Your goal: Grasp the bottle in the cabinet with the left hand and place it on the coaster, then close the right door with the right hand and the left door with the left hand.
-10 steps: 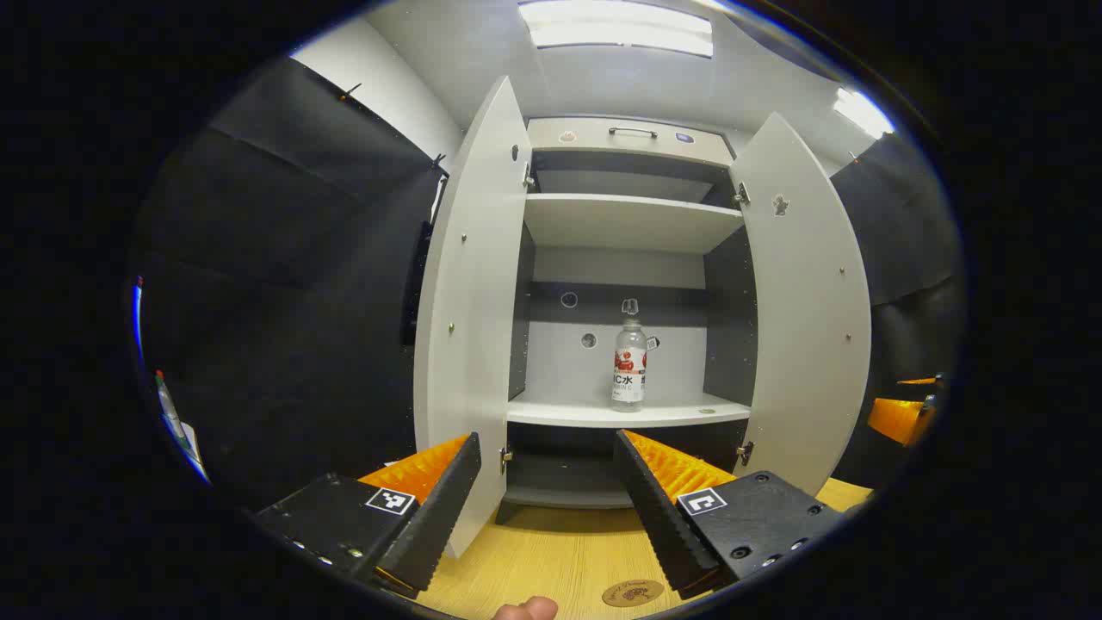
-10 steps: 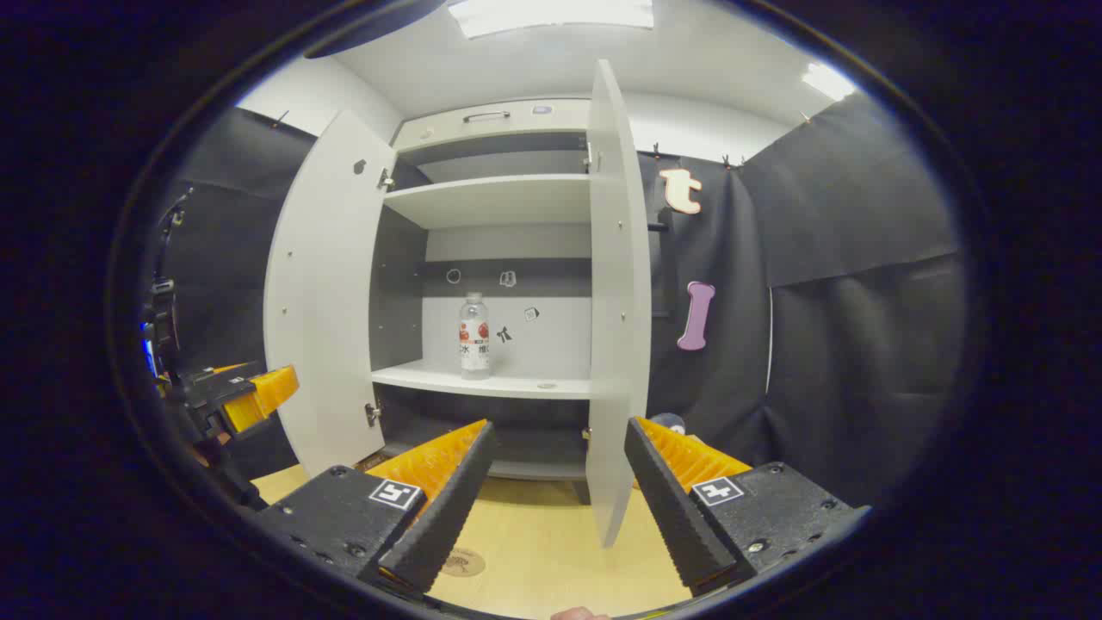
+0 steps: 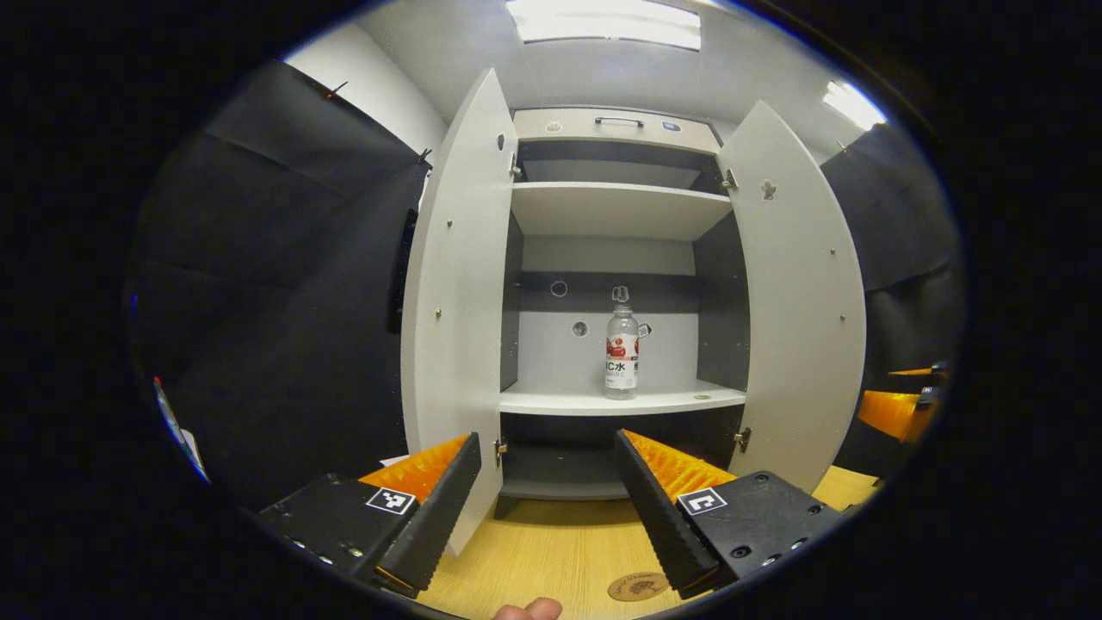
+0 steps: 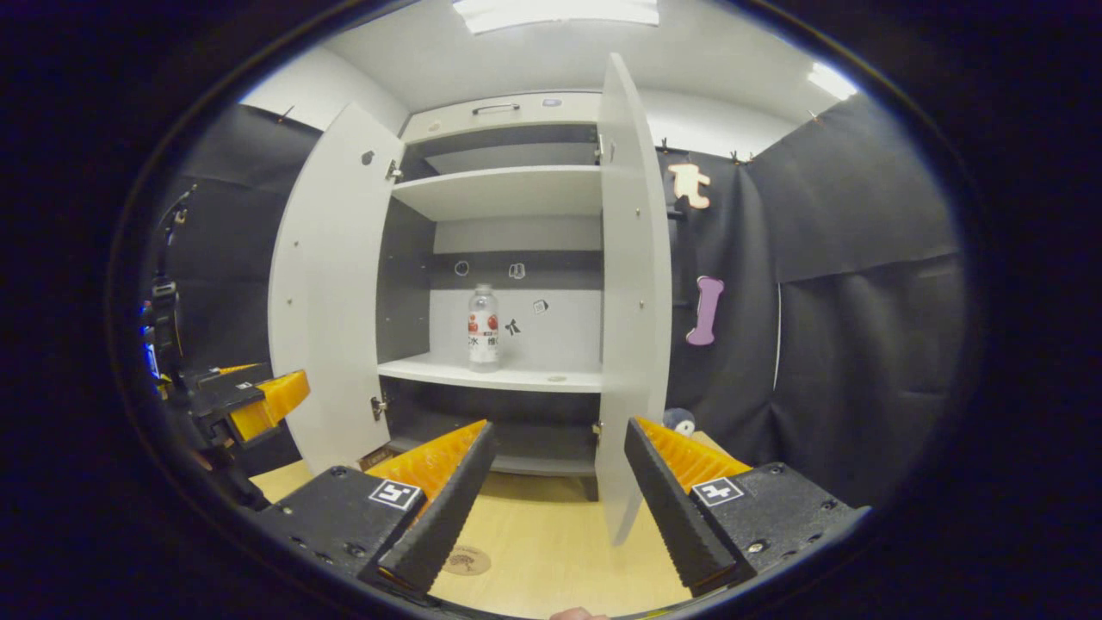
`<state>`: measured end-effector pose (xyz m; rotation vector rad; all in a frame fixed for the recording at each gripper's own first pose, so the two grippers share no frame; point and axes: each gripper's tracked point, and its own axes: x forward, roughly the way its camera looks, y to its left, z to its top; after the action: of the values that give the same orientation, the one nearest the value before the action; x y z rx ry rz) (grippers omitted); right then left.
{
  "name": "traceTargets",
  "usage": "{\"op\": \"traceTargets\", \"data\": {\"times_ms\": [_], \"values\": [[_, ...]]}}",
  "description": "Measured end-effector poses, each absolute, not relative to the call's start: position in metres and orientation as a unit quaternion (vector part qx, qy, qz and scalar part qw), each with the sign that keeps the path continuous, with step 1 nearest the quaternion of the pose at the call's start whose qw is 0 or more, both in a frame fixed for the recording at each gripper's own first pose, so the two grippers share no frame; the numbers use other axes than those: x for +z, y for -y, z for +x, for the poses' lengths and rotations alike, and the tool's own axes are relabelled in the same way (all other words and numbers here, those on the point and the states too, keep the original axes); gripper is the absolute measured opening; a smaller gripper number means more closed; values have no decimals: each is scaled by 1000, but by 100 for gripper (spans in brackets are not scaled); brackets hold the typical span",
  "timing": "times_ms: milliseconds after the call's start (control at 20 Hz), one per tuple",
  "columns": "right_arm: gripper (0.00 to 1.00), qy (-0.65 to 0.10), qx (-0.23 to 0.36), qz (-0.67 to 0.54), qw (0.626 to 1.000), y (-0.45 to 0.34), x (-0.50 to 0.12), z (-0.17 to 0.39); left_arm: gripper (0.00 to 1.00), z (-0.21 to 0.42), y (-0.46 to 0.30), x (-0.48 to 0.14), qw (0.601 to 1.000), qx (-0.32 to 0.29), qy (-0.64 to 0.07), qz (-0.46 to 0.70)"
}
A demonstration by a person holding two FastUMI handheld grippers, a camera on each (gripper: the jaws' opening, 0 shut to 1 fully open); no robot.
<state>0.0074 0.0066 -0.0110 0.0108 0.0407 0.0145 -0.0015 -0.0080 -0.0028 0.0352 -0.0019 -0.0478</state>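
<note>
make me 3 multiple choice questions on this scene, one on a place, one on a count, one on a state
1. Where is the bottle?
A. on the coaster
B. on a cabinet shelf
C. in the left gripper

2. How many cabinet doors are there?
A. one
B. two
C. three

3. How is the left gripper?
A. open, holding nothing
B. shut on the bottle
C. shut on a door

Answers:
1. B: it stands upright on the shelf, while the coaster lies bare on the table.
2. B: a left door and a right door, both swung open.
3. A: its fingers stand apart with nothing between.
</note>
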Motion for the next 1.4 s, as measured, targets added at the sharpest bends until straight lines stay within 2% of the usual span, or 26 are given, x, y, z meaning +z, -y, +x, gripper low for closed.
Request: {"op": "traceTargets", "data": {"times_ms": [450, 500, 550, 850, 1100, 1150, 1200, 1250, 1300, 1400], "values": [[99, -20, 15, 13, 1000, -10, -10, 6, 94, -5, 6, -5, 1000, -20, 1, 24], [99, -21, 17, 13, 1000, -12, -10, 5, 99, -5, 7, -4, 999, -22, 1, 23], [99, -21, 18, 14, 1000, -12, -10, 5, 95, -6, 7, -4, 999, -23, 2, 22], [99, -23, 17, 15, 999, -14, -11, 1, 95, 4, 15, 2, 999, -40, 4, 17], [99, -22, 13, 15, 1000, -11, -9, -5, 94, 59, 58, 13, 994, -108, 5, -17], [99, -22, 11, 17, 1000, -11, -8, -8, 99, 75, 65, 15, 993, -113, 5, -20], [99, -22, 10, 19, 1000, -10, -9, -11, 95, 92, 70, 17, 993, -114, 4, -17], [99, -22, 7, 20, 1000, -9, -9, -13, 99, 109, 76, 20, 993, -115, 9, -14], [99, -23, 3, 19, 1000, -6, -9, -14, 95, 126, 83, 23, 993, -117, 10, -11], [100, -25, -7, 21, 999, -1, -10, -17, 95, 159, 101, 28, 991, -132, 7, -7]]}}
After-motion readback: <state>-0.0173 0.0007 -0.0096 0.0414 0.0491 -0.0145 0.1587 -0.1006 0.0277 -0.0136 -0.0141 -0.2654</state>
